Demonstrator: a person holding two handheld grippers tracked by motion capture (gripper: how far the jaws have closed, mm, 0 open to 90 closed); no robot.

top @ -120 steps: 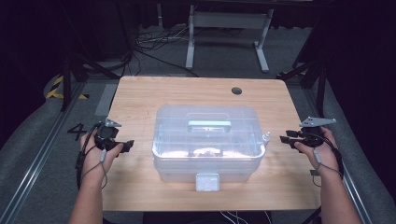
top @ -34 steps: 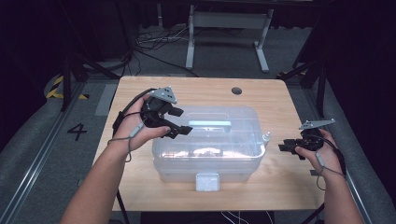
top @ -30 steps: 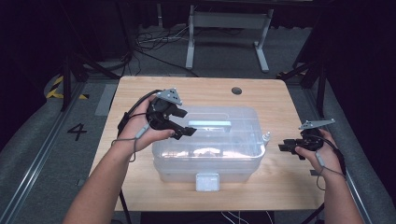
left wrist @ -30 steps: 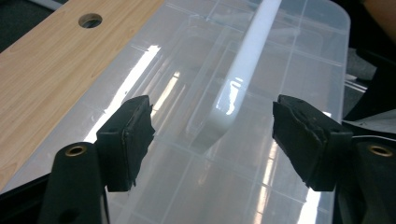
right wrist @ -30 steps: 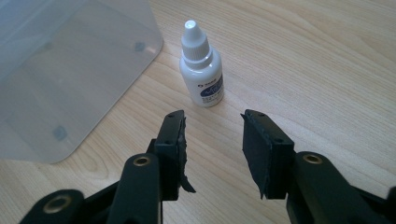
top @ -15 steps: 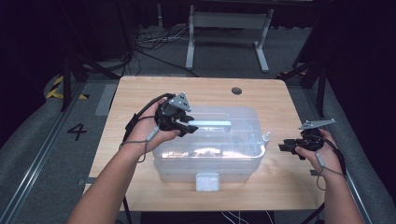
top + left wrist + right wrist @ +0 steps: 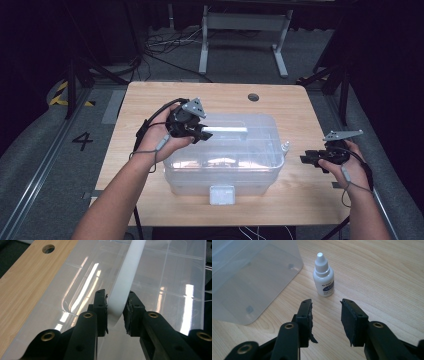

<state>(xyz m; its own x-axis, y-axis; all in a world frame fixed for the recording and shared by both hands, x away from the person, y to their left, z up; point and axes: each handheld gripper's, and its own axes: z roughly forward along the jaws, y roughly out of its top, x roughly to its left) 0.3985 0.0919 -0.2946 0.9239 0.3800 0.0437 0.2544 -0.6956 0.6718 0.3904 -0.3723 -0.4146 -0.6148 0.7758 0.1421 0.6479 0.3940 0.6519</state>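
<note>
Wooden table (image 7: 150, 100), clear bin (image 7: 225, 165), dropper bottle (image 7: 323, 275)

The place looks like a recording lab or test studio rather than a home. A bare wooden table (image 7: 150, 100) with a cable hole (image 7: 253, 97) stands on grey carpet among dark surroundings. Loose cables (image 7: 160, 50) trail over the floor near a metal stand (image 7: 240, 30); a painted number 4 (image 7: 82, 140) and yellow-black hazard tape (image 7: 60, 95) mark the floor beside metal rails (image 7: 45, 165).

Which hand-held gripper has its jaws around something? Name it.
The left hand-held gripper: its jaws flank the white lid handle of the clear storage box. The right hand-held gripper is open, empty.
</note>
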